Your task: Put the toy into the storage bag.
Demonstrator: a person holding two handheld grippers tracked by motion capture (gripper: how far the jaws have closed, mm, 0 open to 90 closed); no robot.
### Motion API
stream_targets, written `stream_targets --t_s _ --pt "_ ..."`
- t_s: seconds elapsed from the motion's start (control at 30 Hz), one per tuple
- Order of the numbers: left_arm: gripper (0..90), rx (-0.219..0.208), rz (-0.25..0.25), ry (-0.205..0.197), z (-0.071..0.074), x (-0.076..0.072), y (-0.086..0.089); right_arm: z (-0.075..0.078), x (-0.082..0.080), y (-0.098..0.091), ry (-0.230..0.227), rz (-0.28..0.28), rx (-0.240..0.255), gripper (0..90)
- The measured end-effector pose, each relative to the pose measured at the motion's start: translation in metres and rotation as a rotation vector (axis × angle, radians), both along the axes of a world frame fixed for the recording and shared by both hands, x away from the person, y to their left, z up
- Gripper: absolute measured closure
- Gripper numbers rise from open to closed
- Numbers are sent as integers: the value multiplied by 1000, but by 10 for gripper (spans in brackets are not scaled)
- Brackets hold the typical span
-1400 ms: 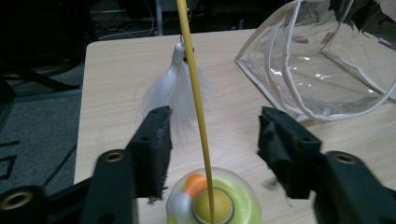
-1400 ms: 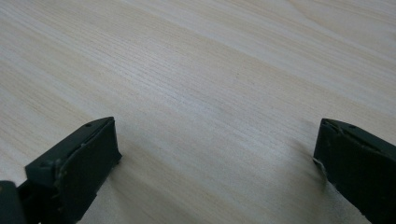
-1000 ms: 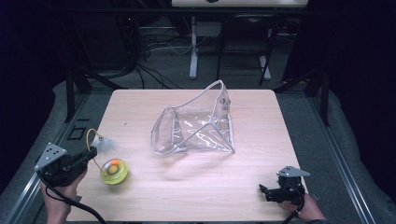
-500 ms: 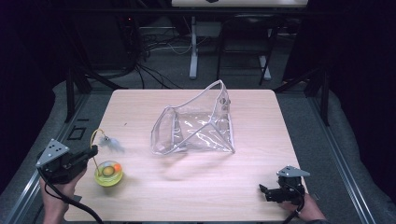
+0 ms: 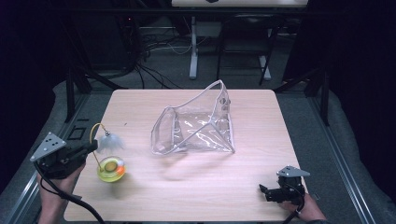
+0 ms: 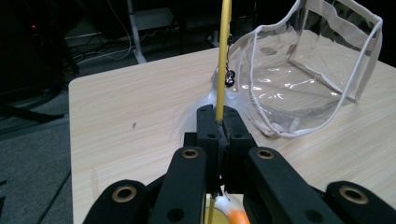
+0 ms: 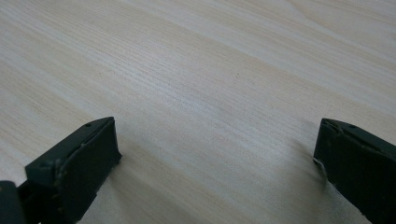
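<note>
While clamped, yellow wand between left gripper jaws (upright)

A light wooden table stands on grey carpet. Near its middle lies a clear plastic pouch with white trim, its mouth gaping toward 9 o'clock and one corner standing up toward 1 o'clock. A small dark speck marks the wood at 9 o'clock from the pouch. Beyond the table, at 12 o'clock, a white stand post rises, with black cables tangled at 11 o'clock.
</note>
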State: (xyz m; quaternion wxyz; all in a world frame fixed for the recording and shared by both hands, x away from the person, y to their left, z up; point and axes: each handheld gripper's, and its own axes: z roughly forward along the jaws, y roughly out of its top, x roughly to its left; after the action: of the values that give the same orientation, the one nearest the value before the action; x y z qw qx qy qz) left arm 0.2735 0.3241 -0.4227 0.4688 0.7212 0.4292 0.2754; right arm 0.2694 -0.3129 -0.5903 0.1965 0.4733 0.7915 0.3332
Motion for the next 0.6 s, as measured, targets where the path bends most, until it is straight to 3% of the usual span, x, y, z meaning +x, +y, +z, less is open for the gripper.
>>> stream_targets --t_s 0.6 --pt "884 32 -51 -48 28 17 -15 0 0 0 1 0 -1 0"
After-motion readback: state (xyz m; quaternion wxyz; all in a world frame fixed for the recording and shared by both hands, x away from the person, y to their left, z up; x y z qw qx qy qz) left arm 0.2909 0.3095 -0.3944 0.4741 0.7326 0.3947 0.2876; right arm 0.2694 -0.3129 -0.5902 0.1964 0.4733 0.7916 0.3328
